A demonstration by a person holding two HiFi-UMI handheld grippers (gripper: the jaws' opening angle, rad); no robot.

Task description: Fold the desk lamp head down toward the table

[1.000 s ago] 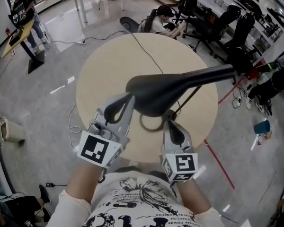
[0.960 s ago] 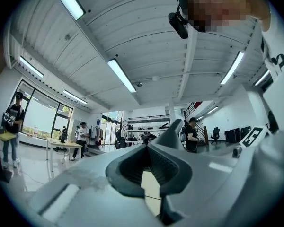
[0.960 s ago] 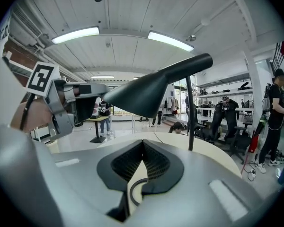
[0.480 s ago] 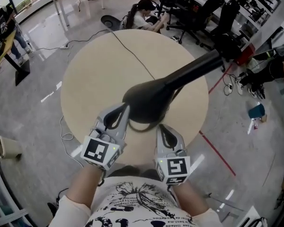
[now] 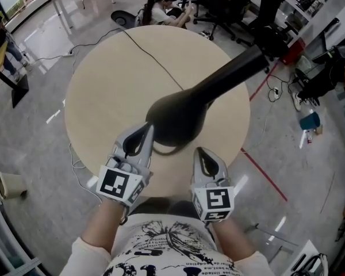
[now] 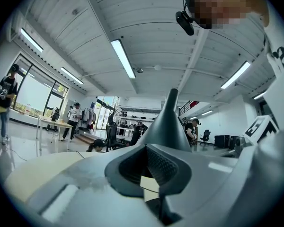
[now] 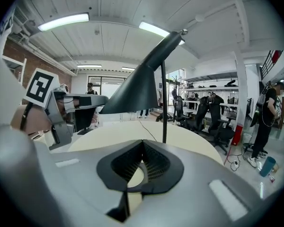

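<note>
Now | left gripper [image 5: 142, 132] pinched shut on lamp shade [image 5: 175, 117] rim, shade raised above round table [image 5: 115, 73] | right gripper [image 5: 202, 154] closed, empty, just beside | I'd ease down slowly so the rim doesn't slip.

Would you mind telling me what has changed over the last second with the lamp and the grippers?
The lamp head has swung: its narrow end pointed right in the head view and now points up and right. The left gripper stayed with its claw closed on the head's rim. The right gripper stayed just below the head, claw shut and empty.
</note>
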